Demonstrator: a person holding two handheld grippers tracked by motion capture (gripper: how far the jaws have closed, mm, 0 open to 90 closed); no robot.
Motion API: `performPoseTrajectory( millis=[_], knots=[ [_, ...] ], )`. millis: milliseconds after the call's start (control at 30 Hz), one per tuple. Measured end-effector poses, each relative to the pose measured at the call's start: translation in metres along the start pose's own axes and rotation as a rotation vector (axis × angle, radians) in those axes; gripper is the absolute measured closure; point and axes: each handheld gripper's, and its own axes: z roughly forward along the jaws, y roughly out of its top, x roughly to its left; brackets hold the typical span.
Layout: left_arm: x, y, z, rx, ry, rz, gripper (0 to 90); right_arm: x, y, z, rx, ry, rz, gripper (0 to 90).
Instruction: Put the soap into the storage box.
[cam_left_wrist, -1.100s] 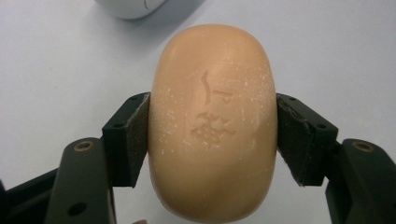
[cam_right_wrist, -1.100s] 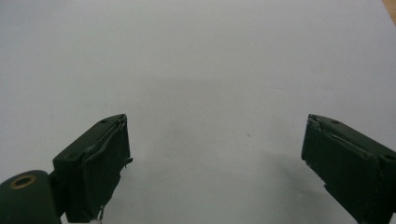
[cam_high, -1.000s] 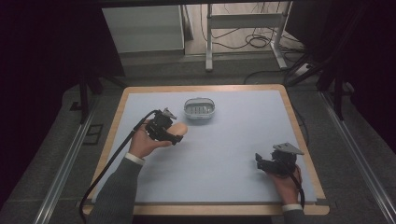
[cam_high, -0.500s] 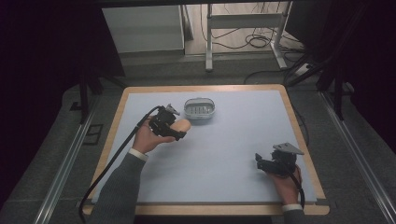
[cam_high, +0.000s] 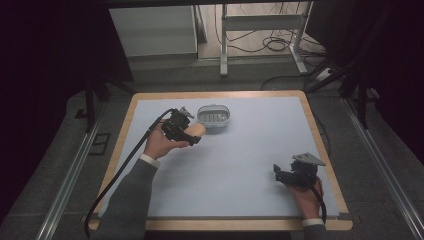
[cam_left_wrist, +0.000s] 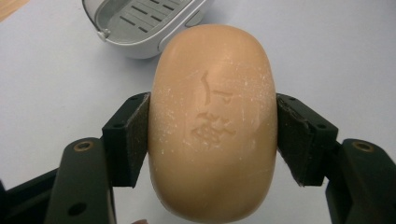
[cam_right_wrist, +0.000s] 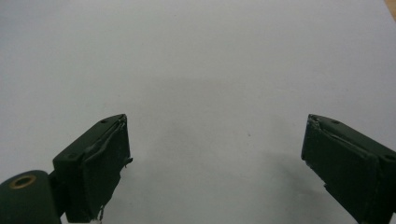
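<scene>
An oval tan bar of soap (cam_left_wrist: 212, 123) with stamped characters sits between the pads of my left gripper (cam_left_wrist: 212, 140), which is shut on it. In the high view the soap (cam_high: 194, 131) hangs just left of a grey soap dish (cam_high: 214, 118) with a slotted floor; the dish (cam_left_wrist: 140, 23) lies beyond the soap in the left gripper view. My left gripper (cam_high: 192, 136) is held in a hand above the mat. My right gripper (cam_high: 278, 174) rests near the table's front right, its jaws wide apart over bare mat (cam_right_wrist: 210, 93) with nothing between them.
A pale blue mat (cam_high: 240, 160) covers a wooden-edged table (cam_high: 225, 224). A black cable (cam_high: 125, 170) trails from the left gripper off the front left. Metal rails run along both sides, and desk legs and cables stand behind.
My left gripper has carried the soap to the right, closer to the soap dish. The right gripper has stayed where it was.
</scene>
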Motion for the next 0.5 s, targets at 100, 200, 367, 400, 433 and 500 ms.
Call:
performPoseTrajectory(
  millis=[100, 200, 367, 400, 433, 500],
  knots=[
    [0.002, 0.002, 0.002, 0.0, -0.005, -0.005, 32.4, 0.0, 0.0, 0.0, 0.0, 0.0, 0.0, 8.0],
    [0.002, 0.003, 0.003, 0.004, -0.002, -0.001, 32.4, 0.0, 0.0, 0.0, 0.0, 0.0, 0.0, 8.0],
    [0.003, 0.008, 0.007, 0.013, 0.0, 0.011, 32.4, 0.0, 0.0, 0.0, 0.0, 0.0, 0.0, 8.0],
    [0.003, 0.009, 0.008, 0.005, -0.004, 0.003, 32.4, 0.0, 0.0, 0.0, 0.001, 0.002, 0.0, 8.0],
    [0.003, 0.009, 0.008, 0.005, -0.004, 0.003, 32.4, 0.0, 0.0, 0.0, 0.0, 0.0, 0.0, 8.0],
    [0.005, 0.012, 0.009, 0.013, -0.01, 0.006, 32.4, 0.0, 0.0, 0.0, 0.001, 0.0, 0.0, 8.0]
  ],
)
